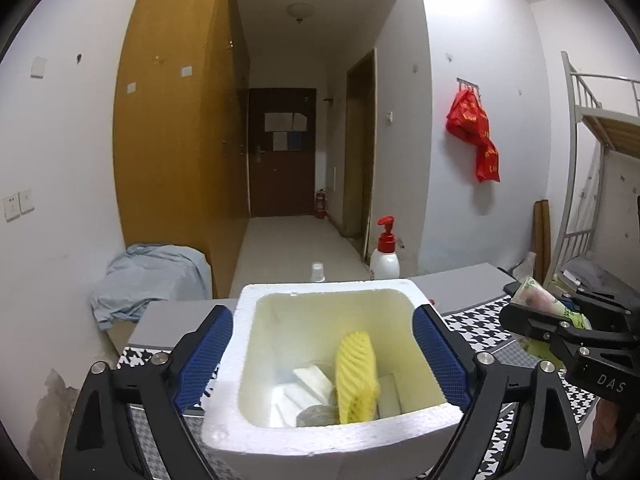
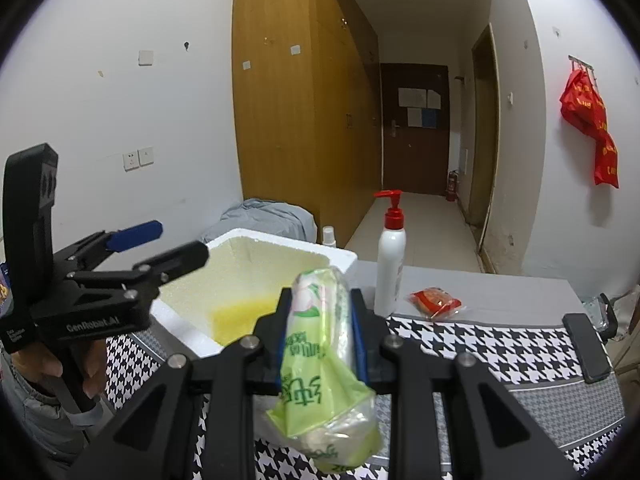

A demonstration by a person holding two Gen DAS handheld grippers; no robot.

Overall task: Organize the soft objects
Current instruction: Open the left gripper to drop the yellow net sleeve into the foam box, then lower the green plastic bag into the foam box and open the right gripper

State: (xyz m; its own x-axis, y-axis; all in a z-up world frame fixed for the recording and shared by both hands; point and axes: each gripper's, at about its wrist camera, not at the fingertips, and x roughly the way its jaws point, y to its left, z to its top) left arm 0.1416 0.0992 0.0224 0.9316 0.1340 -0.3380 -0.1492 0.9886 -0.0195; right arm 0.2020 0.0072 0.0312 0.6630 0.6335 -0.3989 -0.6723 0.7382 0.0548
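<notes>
Foam box [image 1: 332,432] sits on the houndstooth table cover [image 2: 500,344], at 12 o'clock from the left gripper [image 1: 324,356]. Left tongs spread wide, blue pads [image 1: 206,354] bracketing the box walls at 9 and 3; whether they actually press the foam, cannot tell.

Already inside the box: a yellow foam net sleeve [image 1: 356,376], several white foam pieces [image 1: 312,380], something grey [image 1: 316,414] at the bottom (identity unclear).

Right gripper [image 2: 320,332] is closed narrow on a green tissue pack [image 2: 324,360], lifted clear of the table, its lower end hanging loose. From the right wrist view the box lies at 10 o'clock, just beyond the pack. From the left wrist view the pack [image 1: 536,300] shows at 3 o'clock, outside the box rim.

Judgement: task partway. Some soft things are boxed; the tissue pack is in hand but not yet in.

Left on the table: a small red packet [image 2: 436,302] at 1 o'clock (possibly next, soft wrapper). The white pump bottle [image 2: 390,256] beside it is rigid, likely stays.
</notes>
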